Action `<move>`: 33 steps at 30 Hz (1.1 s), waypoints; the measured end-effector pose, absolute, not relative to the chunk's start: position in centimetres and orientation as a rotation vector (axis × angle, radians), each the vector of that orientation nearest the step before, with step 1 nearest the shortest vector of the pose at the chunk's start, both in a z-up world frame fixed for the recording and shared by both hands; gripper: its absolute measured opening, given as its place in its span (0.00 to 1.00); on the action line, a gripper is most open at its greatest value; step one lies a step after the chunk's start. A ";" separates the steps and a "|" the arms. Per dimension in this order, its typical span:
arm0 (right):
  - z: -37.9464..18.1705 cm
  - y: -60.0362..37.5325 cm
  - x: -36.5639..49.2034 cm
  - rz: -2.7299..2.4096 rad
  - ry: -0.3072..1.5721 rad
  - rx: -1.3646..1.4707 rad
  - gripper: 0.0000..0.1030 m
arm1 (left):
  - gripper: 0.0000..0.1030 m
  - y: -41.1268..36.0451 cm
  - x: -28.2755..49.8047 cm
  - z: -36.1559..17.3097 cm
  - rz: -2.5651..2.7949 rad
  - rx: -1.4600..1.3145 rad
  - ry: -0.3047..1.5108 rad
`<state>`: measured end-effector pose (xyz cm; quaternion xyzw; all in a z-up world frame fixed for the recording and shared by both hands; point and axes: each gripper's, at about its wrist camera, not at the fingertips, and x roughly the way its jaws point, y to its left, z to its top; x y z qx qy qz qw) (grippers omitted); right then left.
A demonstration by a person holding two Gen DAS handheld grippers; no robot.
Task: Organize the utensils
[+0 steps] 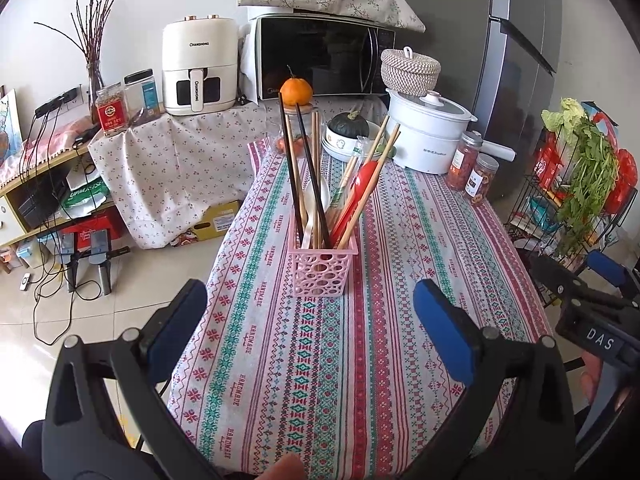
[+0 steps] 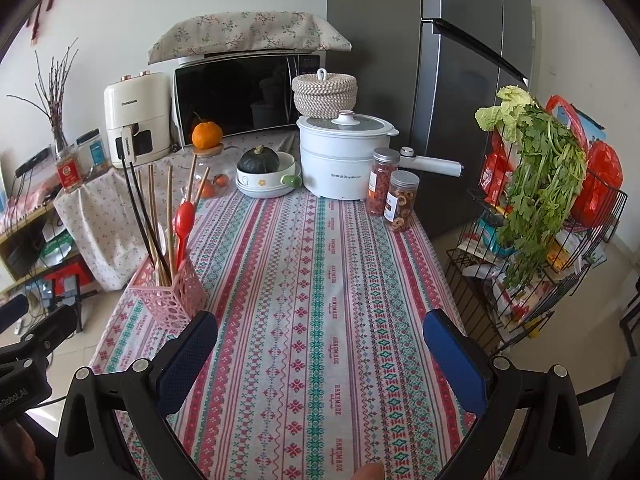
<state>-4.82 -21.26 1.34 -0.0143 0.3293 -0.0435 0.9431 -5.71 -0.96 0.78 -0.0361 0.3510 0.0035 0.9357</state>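
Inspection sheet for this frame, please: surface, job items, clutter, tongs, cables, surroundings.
Surface: table under a striped patterned cloth, near part bare.
Job's things: pink holder upright on the cloth, holding dark chopsticks, wooden chopsticks, a red spoon and a white spoon.
Clutter: far end holds a white pot, two jars, a bowl with a squash.
Tongs: left tongs open, empty; right tongs open, empty, both short of the holder.
Cables: black cables on the floor at left.
Surroundings: microwave, air fryer, fridge, wire rack with greens.
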 end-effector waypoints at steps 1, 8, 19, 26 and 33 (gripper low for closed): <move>1.4 -21.3 -4.8 -0.089 0.672 -0.029 1.00 | 0.99 -1.0 -5.7 0.7 0.008 -0.073 0.721; 1.4 -21.2 -4.8 -0.089 0.672 -0.030 1.00 | 0.99 -1.1 -5.6 0.6 0.005 -0.071 0.732; 1.3 -21.2 -4.8 -0.090 0.673 -0.031 1.00 | 0.99 -1.2 -5.5 0.6 0.006 -0.066 0.735; 1.3 -21.3 -4.9 -0.090 0.675 -0.031 1.00 | 0.99 -1.3 -5.5 0.4 0.011 -0.062 0.742; 1.2 -21.2 -4.8 -0.088 0.678 -0.032 1.00 | 0.99 -1.3 -5.5 0.1 0.011 -0.058 0.751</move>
